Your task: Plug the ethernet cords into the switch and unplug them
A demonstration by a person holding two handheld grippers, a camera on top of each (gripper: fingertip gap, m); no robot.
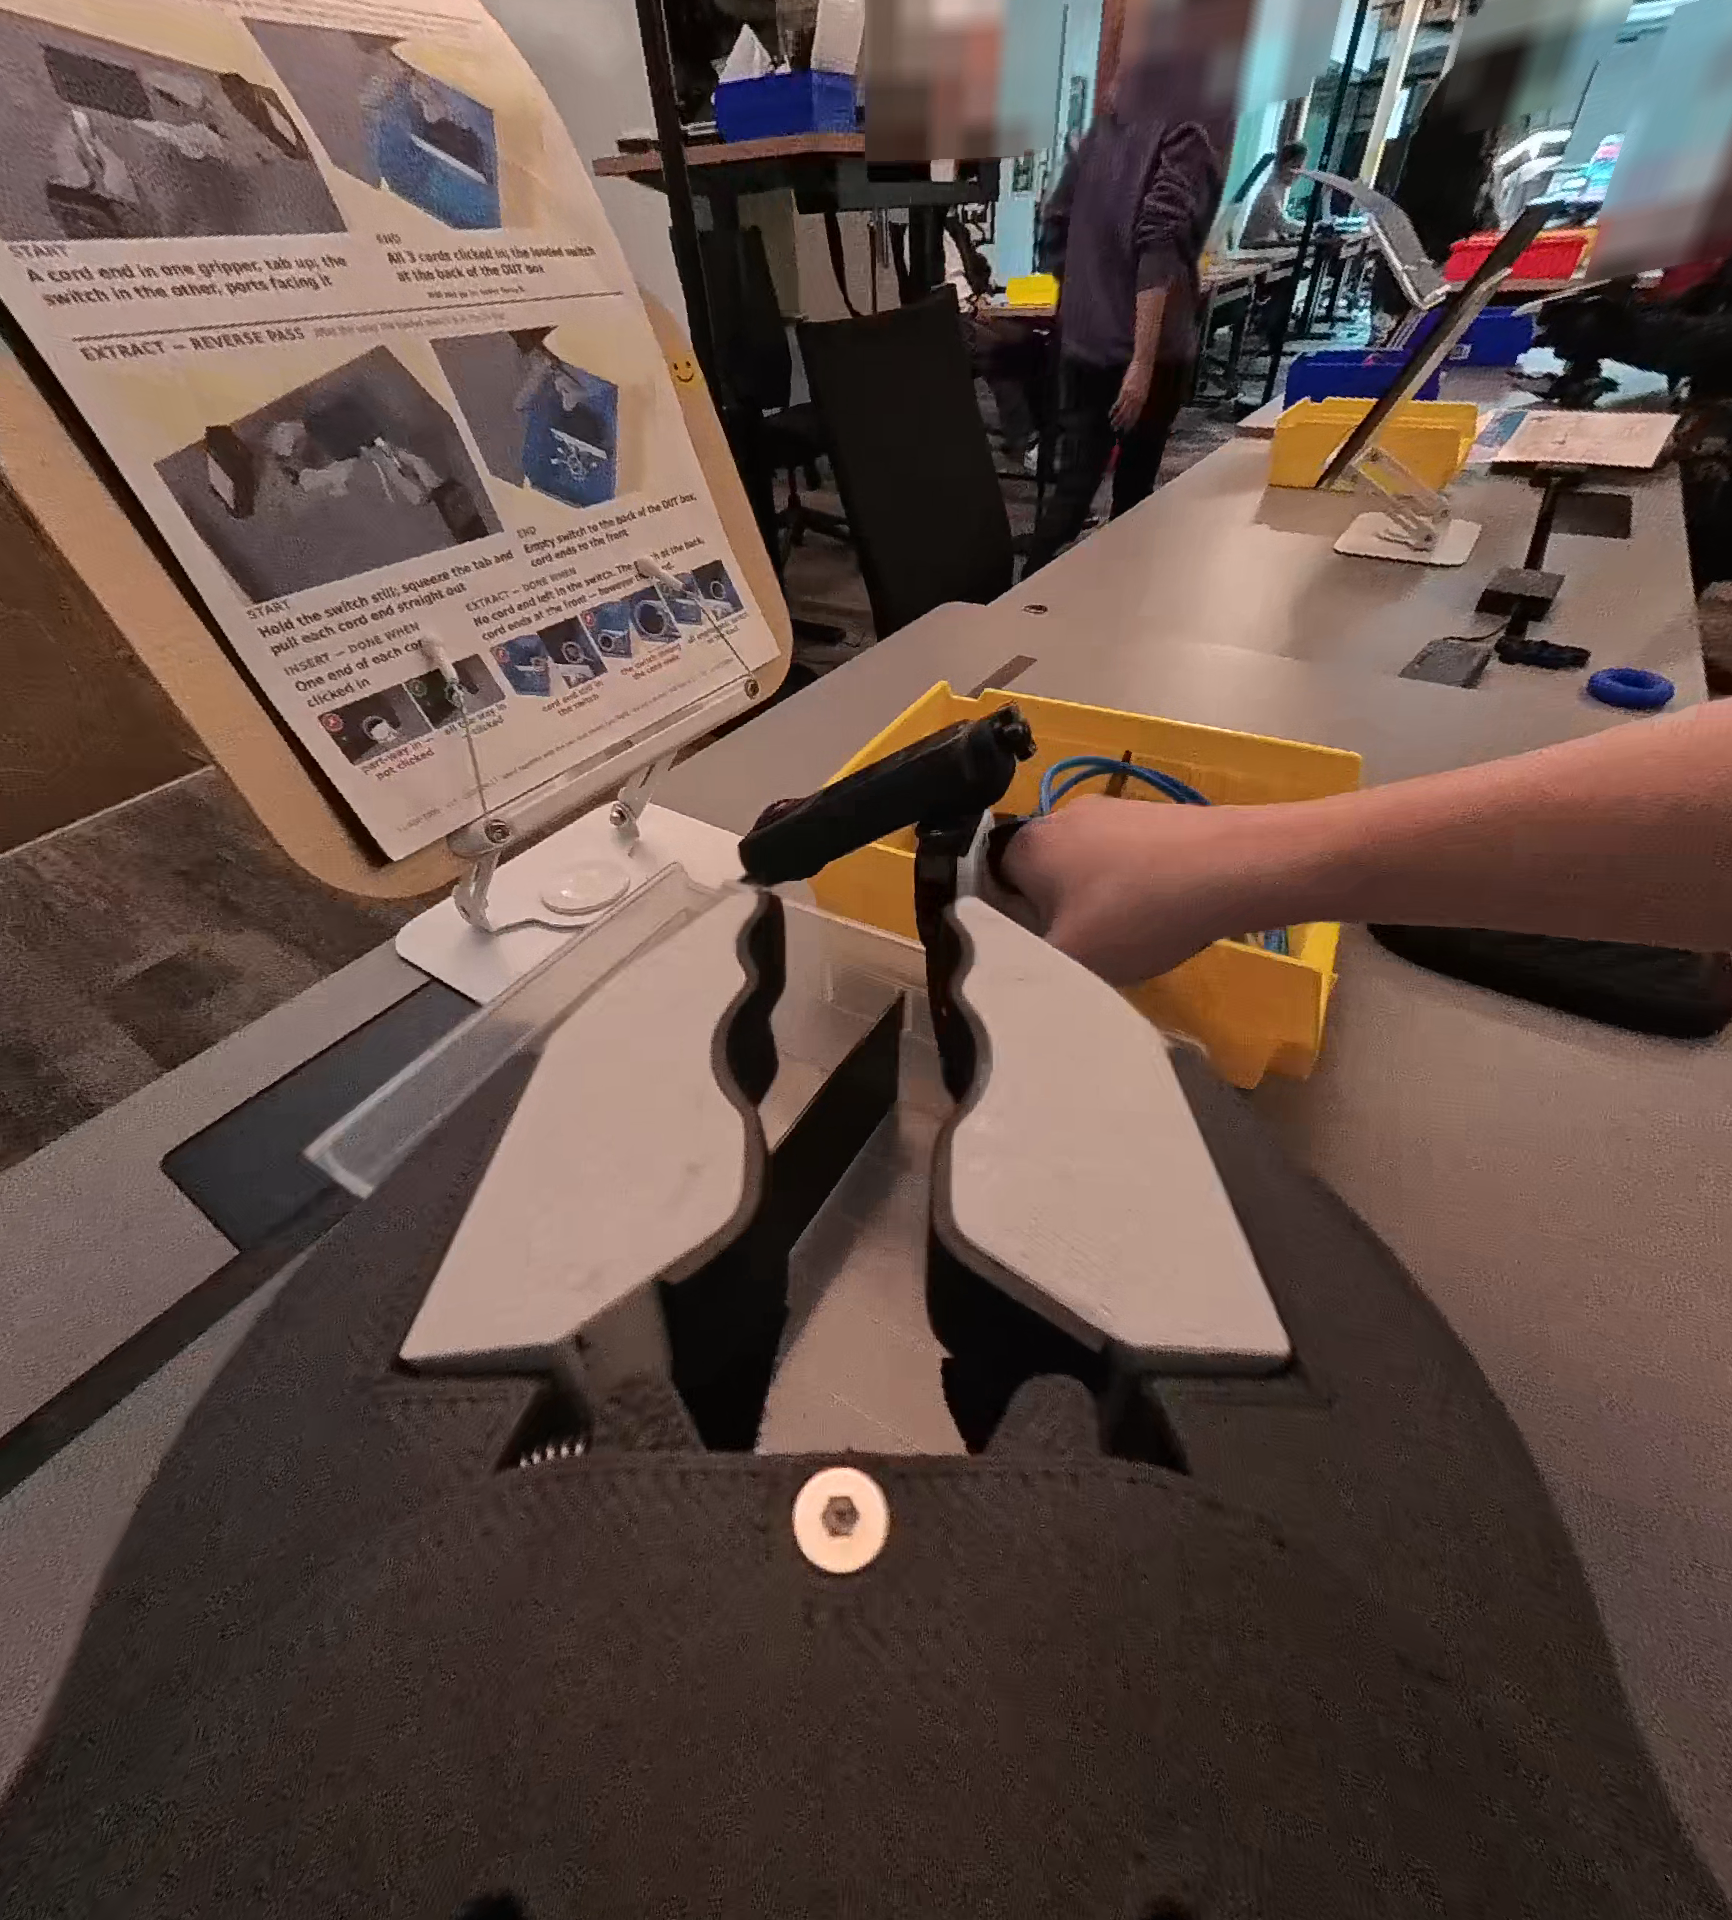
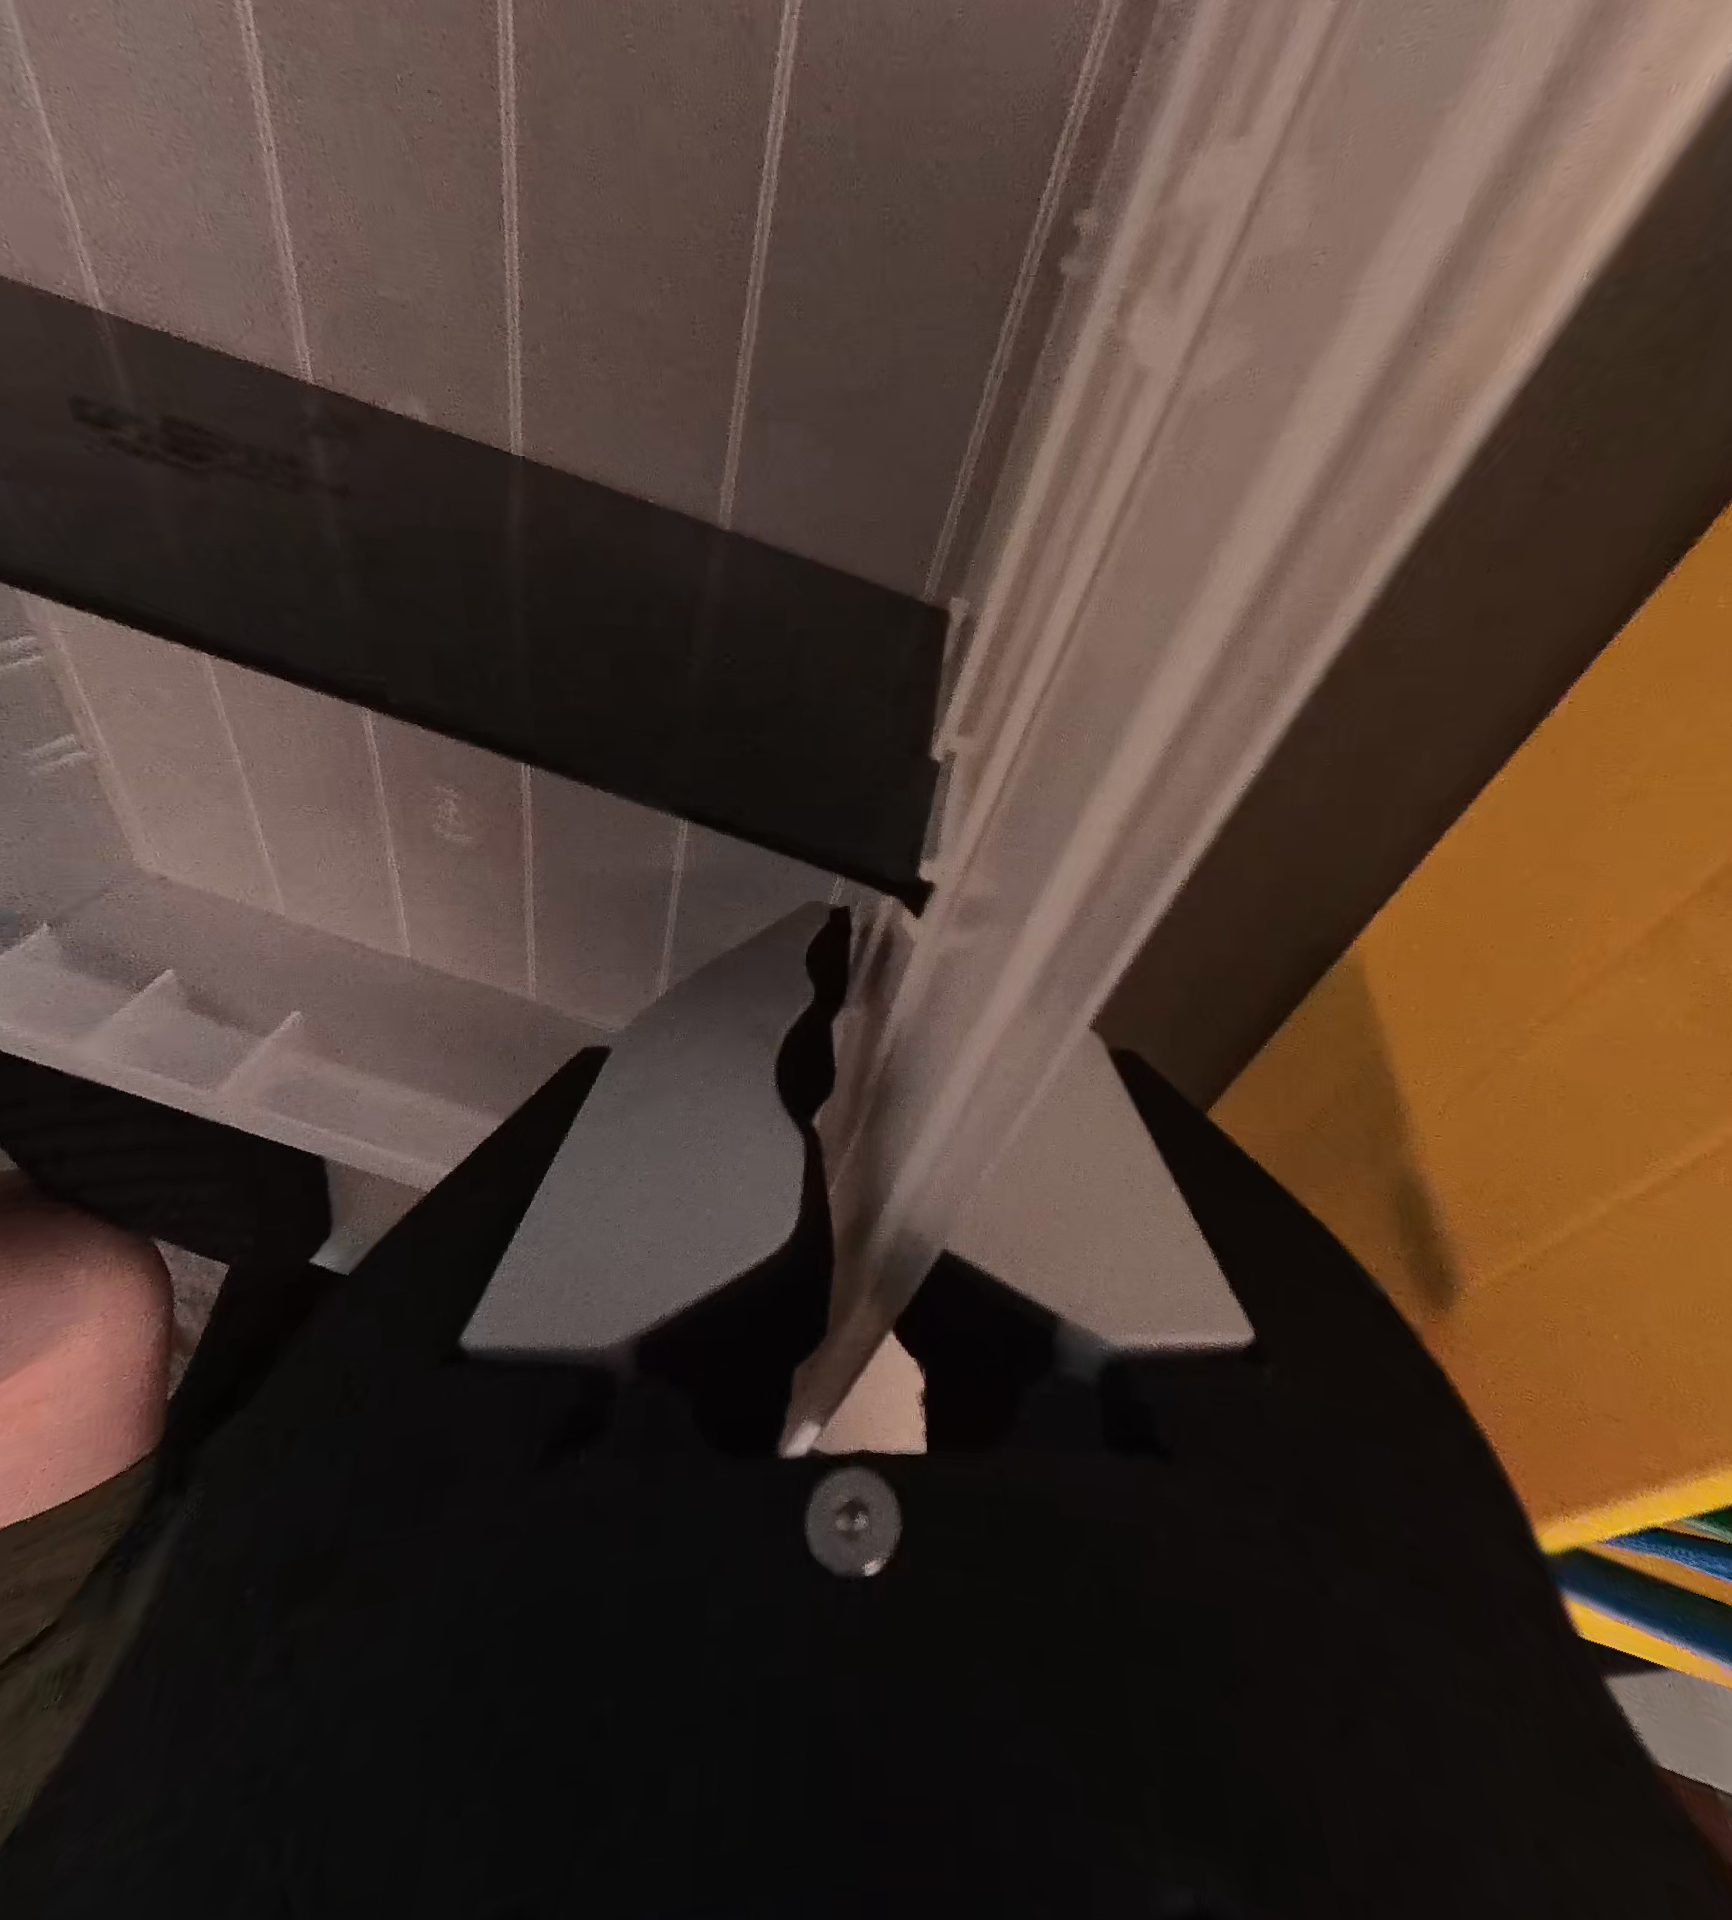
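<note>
clear glossy plastic lid [image 2: 1038, 644]; matt yellow plastic bin [image 1: 1246, 997]

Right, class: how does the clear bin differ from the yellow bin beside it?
The clear bin is see-through; the yellow bin is opaque. Blue cords lie in the yellow bin; a black box shows through the clear bin. The right claw straddles the clear bin's wall, not the yellow bin's. Both are open-topped.

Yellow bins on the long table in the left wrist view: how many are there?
2: one near yellow bin holding blue cords, beside the person's hand; one far yellow bin up the table. Others may be hidden.
</note>
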